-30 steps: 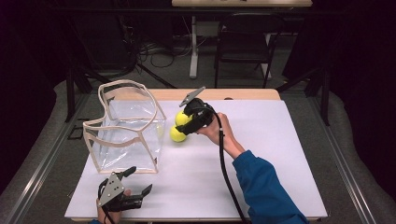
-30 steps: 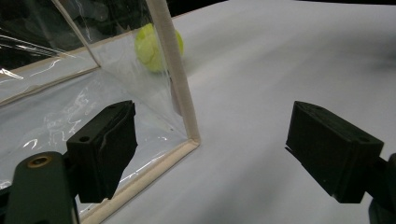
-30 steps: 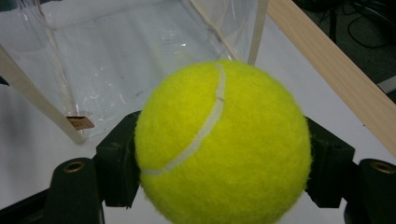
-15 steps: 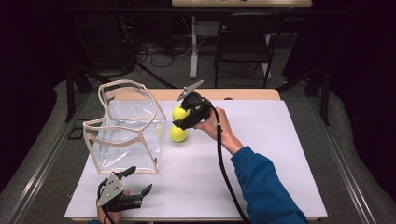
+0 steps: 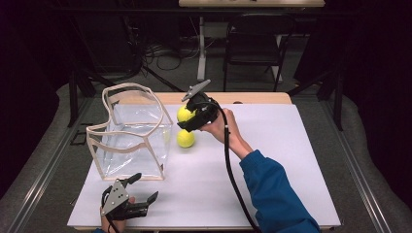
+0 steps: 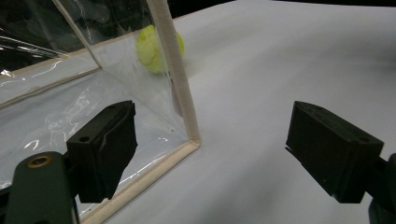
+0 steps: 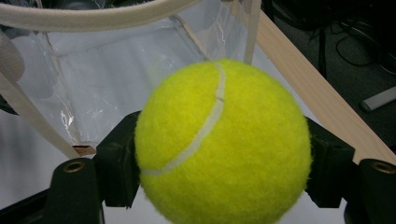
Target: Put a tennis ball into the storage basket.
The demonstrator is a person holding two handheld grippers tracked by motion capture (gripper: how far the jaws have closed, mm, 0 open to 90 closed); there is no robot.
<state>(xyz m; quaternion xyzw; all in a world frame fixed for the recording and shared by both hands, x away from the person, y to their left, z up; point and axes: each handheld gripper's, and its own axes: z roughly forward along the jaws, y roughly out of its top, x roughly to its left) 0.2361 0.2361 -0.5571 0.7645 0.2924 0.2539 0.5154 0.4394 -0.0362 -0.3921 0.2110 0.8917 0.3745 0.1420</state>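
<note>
Tennis ball (image 7: 223, 144), fuzzy, bright yellow with a pale curved seam, sits right up close in the right gripper view, and we see the right hand-held gripper (image 5: 187, 120) pinching it between its two black jaws, lifted off the worktop (image 5: 272, 160) beside the rim of the bag (image 5: 131, 133). Nearest us, the left hand-held gripper (image 5: 145, 190) rests at the front edge of the white worktop, jaws spread wide with nothing between them. Just beyond it stands the bag, a clear, crinkly plastic box shape edged with cream tape, mouth up. A second tennis ball (image 5: 185, 138) lies on the worktop just beside the bag, under the held one. Farther back we see a chair (image 5: 252, 43) and cables on the floor.
</note>
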